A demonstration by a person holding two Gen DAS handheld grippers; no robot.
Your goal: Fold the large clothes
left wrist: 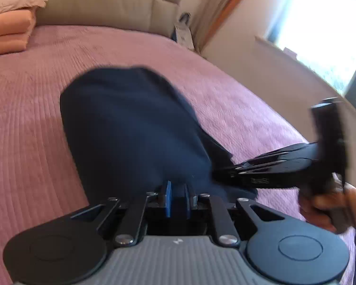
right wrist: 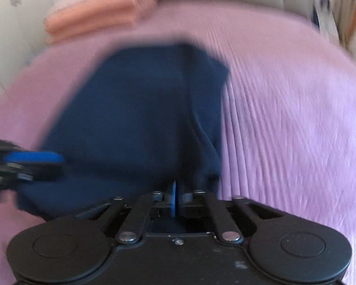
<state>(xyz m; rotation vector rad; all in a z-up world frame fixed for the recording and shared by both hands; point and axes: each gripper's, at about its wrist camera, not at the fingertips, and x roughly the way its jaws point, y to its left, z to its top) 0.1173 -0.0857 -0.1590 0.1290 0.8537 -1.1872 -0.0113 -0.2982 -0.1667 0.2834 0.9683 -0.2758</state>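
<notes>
A dark navy garment [left wrist: 130, 123] lies lengthwise on the pink bedspread [left wrist: 35, 118], its near end raised toward both grippers. My left gripper [left wrist: 178, 197] has its blue pads closed on navy cloth at that near end. From the right, my right gripper [left wrist: 217, 174] reaches in to the garment's right edge, with a hand [left wrist: 332, 204] on its handle. The blurred right wrist view shows the garment [right wrist: 135, 109] running up to my right gripper [right wrist: 176, 199], whose pads meet on the cloth's edge. My left gripper [right wrist: 58, 166] holds the garment's left side.
Folded peach blankets [left wrist: 9, 30] and a pillow [left wrist: 11, 0] sit at the head of the bed by the beige headboard [left wrist: 95, 7]. A bag [left wrist: 184, 30] stands beside the bed. A bright window [left wrist: 320, 23] is on the right. Bedspread [right wrist: 284, 118] spreads right of the garment.
</notes>
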